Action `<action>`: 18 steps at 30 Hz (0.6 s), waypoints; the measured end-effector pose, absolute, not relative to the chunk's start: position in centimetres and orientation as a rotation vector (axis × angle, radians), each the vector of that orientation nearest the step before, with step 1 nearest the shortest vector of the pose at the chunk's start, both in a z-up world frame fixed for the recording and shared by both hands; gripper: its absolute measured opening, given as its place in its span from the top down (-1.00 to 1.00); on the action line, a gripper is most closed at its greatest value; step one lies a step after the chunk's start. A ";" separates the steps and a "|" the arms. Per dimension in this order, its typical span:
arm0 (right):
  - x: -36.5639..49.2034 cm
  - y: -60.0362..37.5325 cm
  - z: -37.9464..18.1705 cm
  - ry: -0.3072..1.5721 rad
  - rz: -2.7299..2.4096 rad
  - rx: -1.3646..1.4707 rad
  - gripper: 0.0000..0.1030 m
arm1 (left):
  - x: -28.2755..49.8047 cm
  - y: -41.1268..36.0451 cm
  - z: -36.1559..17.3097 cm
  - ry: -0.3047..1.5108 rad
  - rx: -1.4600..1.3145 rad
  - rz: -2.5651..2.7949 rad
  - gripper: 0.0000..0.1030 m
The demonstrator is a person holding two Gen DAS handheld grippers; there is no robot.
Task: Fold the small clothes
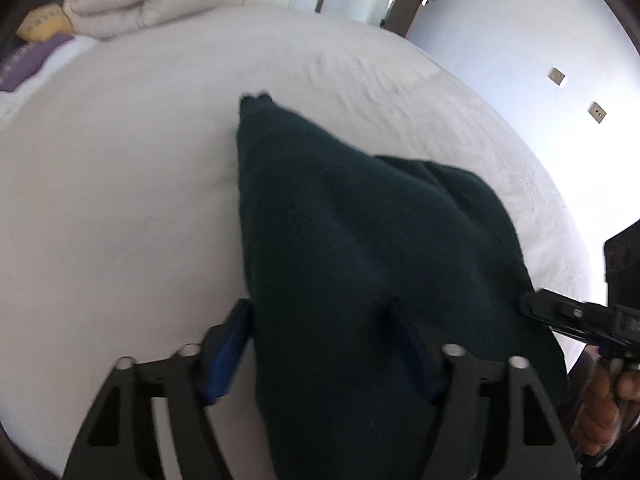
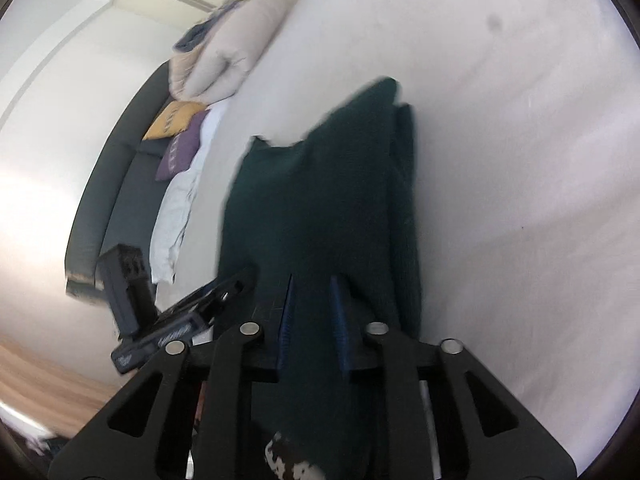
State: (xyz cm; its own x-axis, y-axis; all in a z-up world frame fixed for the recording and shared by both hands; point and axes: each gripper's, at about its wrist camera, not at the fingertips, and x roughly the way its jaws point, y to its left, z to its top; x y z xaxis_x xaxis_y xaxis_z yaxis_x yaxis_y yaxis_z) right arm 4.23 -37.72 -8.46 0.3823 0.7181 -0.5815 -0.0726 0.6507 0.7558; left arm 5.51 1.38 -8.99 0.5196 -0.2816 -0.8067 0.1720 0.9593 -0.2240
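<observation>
Garment (image 1: 340, 240) btwn both claws' pads, L claw (image 1: 320, 344) wide, R claw (image 2: 312, 320) pinching.

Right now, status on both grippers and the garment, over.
Left gripper jaws apart, dark green garment draped between them. Right gripper pinching the garment's edge. Garment partly lifted off the white bed. Nothing in the way.

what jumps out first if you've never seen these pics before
The dark green garment dominates both views, lifted off the white bed at its near end. The right gripper is pinched shut on its edge, while cloth hangs between the wide-set fingers of the left gripper. Folded bedding and cushions sit at the bed's far corner.
</observation>
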 end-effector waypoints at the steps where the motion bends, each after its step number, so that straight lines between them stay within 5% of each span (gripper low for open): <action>1: 3.4 -37.4 -7.4 1.050 0.606 0.697 0.64 | 4.5 1.2 -8.1 0.943 -0.103 -0.268 -0.26; 9: 0.4 -36.2 -9.9 1.150 0.568 0.655 0.64 | 2.0 -1.3 -10.1 0.890 0.068 -0.225 -0.38; 18: -2.3 -38.0 -6.8 0.998 0.557 0.618 0.63 | -0.8 1.1 -7.8 0.796 -0.068 -0.227 -0.45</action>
State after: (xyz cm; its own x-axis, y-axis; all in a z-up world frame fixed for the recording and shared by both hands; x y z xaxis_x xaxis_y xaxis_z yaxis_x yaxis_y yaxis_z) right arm -2.27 -37.96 -6.78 0.4338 0.6806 -0.5904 -0.1457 0.6996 0.6995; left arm -0.76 1.09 -7.77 0.6770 -0.2273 -0.7000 0.1759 0.9735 -0.1459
